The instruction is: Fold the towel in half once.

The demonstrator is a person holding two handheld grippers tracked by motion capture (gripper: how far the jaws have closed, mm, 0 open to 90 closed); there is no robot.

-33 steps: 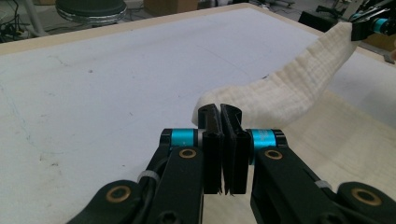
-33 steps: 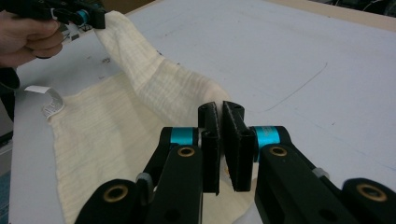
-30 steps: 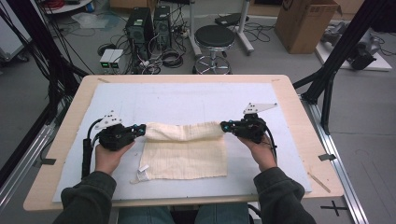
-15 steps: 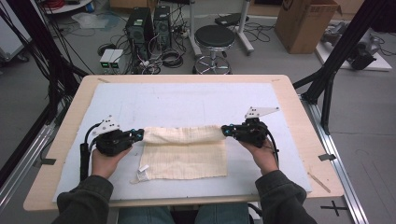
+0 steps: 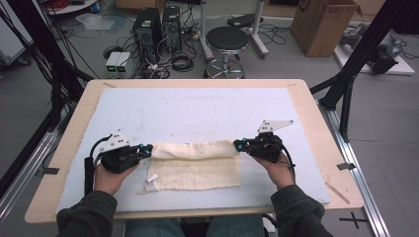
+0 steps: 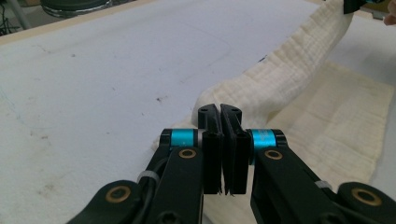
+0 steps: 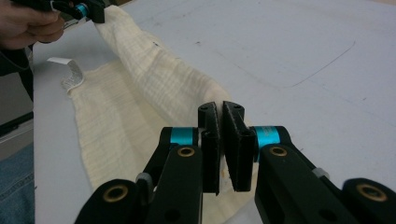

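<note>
Cream cloth (image 5: 194, 165) lies on the white surface (image 5: 197, 111), its far edge lifted into a fold; the left gripper (image 5: 146, 149) pinches one end, the right gripper (image 5: 237, 145) the other; gripper views show jaws pressed on fabric; the high view shows a white tag (image 5: 150, 179) at the cloth's left corner

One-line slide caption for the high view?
Left gripper and right gripper each pinch a corner of the cream cloth, folding it.

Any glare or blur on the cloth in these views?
High view: even light, no glare, cloth a bit soft. Left gripper view: weave crisp beyond the left claw. Right gripper view: weave clear, right claw casts no hard shadow.
</note>
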